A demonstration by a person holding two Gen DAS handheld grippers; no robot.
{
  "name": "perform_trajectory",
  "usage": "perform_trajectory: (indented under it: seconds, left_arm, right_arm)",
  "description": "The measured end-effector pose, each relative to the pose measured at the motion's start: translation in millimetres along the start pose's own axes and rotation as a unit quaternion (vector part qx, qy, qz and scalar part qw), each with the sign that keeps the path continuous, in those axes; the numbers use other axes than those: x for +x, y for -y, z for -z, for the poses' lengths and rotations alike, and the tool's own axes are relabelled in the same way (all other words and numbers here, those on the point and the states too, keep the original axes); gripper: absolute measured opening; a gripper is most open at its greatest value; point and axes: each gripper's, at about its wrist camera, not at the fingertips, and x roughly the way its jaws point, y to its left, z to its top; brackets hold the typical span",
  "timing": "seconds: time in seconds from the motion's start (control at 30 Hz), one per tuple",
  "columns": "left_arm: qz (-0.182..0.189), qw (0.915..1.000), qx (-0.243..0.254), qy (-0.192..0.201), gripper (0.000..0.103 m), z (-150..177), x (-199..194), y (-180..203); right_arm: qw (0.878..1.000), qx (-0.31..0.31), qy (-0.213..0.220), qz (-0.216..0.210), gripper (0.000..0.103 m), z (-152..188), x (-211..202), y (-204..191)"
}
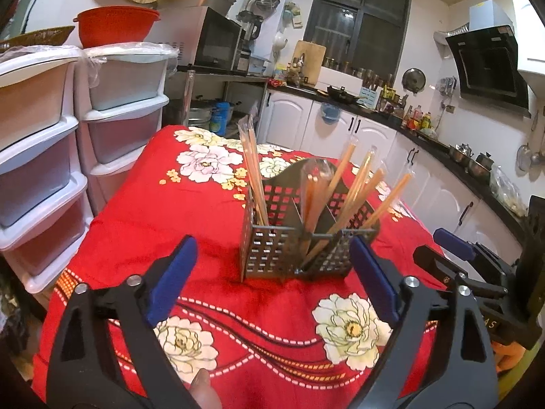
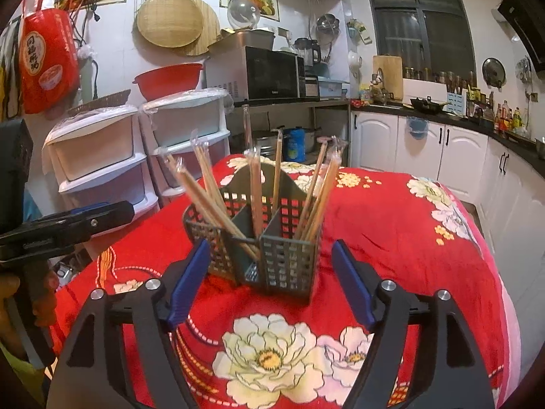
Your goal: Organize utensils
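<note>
A dark perforated utensil caddy (image 1: 289, 248) (image 2: 272, 255) stands on a table under a red floral cloth (image 1: 163, 225) (image 2: 402, 238). Its compartments hold several plastic-wrapped wooden chopsticks (image 1: 253, 173) (image 2: 256, 191), leaning outward. My left gripper (image 1: 272, 238) is open just in front of the caddy, its blue pads (image 1: 173, 279) on either side and apart from it, with nothing held. My right gripper (image 2: 270, 243) is open too, facing the caddy's near corner, and holds nothing. Each gripper shows at the edge of the other's view: right gripper (image 1: 453, 238), left gripper (image 2: 102, 213).
Stacked white plastic drawer units (image 1: 44, 136) (image 2: 102, 160) stand beside the table's left edge. Behind are a microwave (image 1: 214, 39) (image 2: 272, 71) on a metal rack and white kitchen cabinets (image 1: 340, 126) (image 2: 425, 143) under a cluttered counter. A person's hand (image 2: 13, 289) holds the left gripper.
</note>
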Motion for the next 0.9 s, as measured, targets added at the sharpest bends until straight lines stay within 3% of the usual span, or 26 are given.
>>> perform_trajectory:
  seconds: [0.33,0.5,0.9]
  left_arm:
    - [0.005,0.9998,0.006,-0.017,0.091,29.0,2.0,5.9]
    - [0.008,0.9998,0.003,-0.02,0.091,42.7,2.5,8.4]
    - [0.004,0.9998,0.018,0.012,0.091,62.0,1.3,14.1]
  right_arm:
    - [1.0,0.005,-0.012,0.003,0.084,28.5,-9.6,-4.8]
    - [1.0,0.004,-0.014,0.009,0.088,40.7,-11.7,-5.7]
    - [1.0,0.006,0.005,0.026,0.093,56.7,-13.0,-4.5]
